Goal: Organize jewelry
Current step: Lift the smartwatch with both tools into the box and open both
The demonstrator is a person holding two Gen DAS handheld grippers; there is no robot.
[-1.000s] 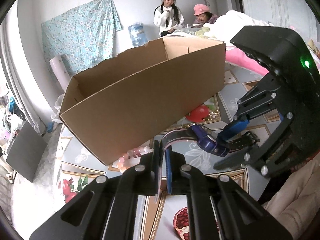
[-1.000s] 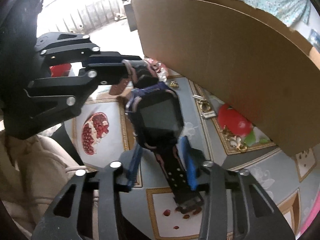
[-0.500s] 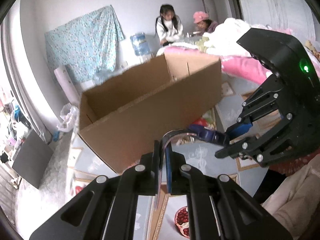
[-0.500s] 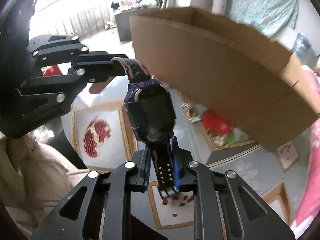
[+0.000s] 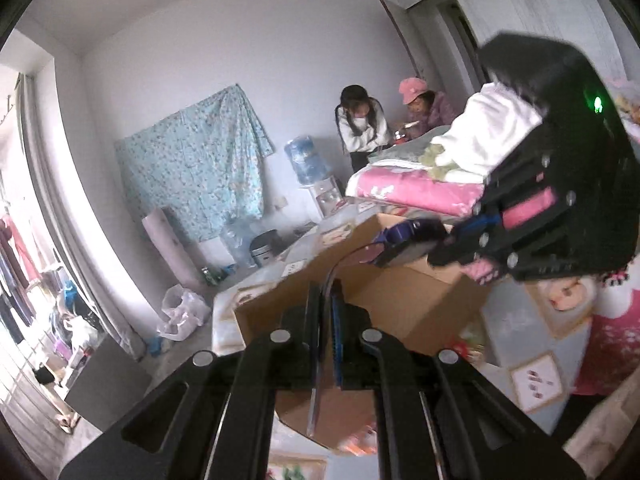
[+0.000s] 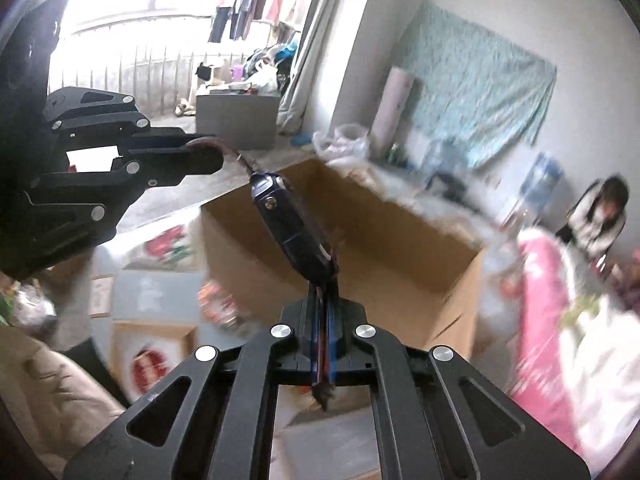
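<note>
A dark blue watch [image 6: 292,228] with a pink-lined strap hangs between my two grippers, high above the open cardboard box [image 6: 384,236]. My left gripper [image 5: 326,320] is shut on one strap end; it shows at the left of the right wrist view [image 6: 200,156]. My right gripper [image 6: 324,320] is shut on the other strap end; it shows at the right of the left wrist view [image 5: 452,240]. The watch body [image 5: 404,240] is over the box [image 5: 400,300] opening.
The box stands on a table with a patterned cloth [image 5: 536,368]. Small jewelry pieces [image 6: 218,304] lie blurred beside the box. A pink folded blanket [image 5: 416,194] lies beyond. Two people [image 5: 364,120] sit at the back wall.
Both grippers have lifted the watch well up from table level and over the top of the box. The view now looks down into the box opening.
</note>
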